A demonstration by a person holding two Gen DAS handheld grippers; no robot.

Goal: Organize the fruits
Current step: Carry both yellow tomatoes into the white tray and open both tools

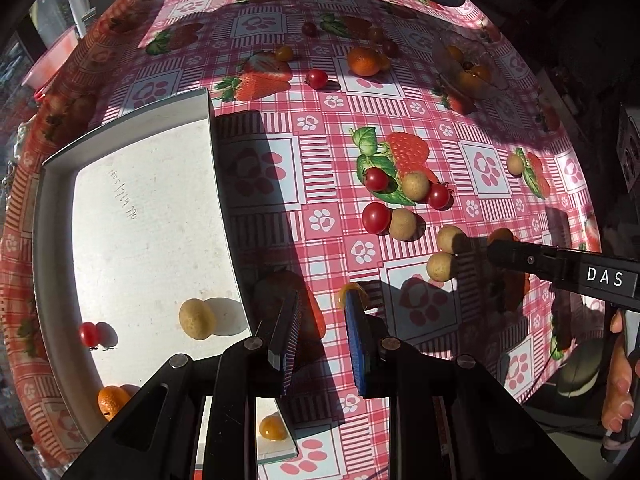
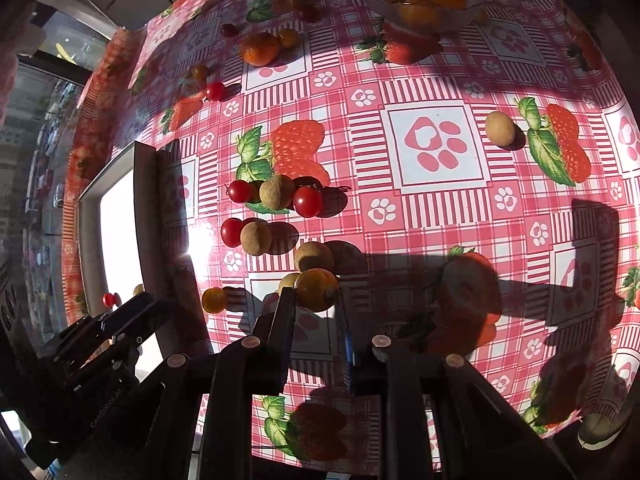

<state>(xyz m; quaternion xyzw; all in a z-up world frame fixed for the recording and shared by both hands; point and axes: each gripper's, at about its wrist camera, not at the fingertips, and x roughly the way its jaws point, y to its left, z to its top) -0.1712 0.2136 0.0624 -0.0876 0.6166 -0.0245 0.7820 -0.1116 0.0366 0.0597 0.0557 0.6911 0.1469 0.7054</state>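
Kumquat (image 2: 316, 290) sits between the spread right tool (image 2: 316, 308) fingers, so closing off-centre may squirt it into neighbouring longans (image 2: 314, 256); left tool (image 1: 322, 308) gapes empty.

Tablecloth (image 2: 436, 216) — broad bare stretch on the right side, one lone tan fruit (image 2: 500, 129) standing in it.

Centre left: tight cluster of cherry tomatoes (image 2: 307, 201) and tan fruits (image 2: 277, 192), several touching, only narrow gaps between them.

White tray (image 1: 152, 216) at the left edge — raised rim along its table side; floor mostly open, with a few fruits near the close end.

Glass bowl (image 2: 420, 0) blocks the far right corner.
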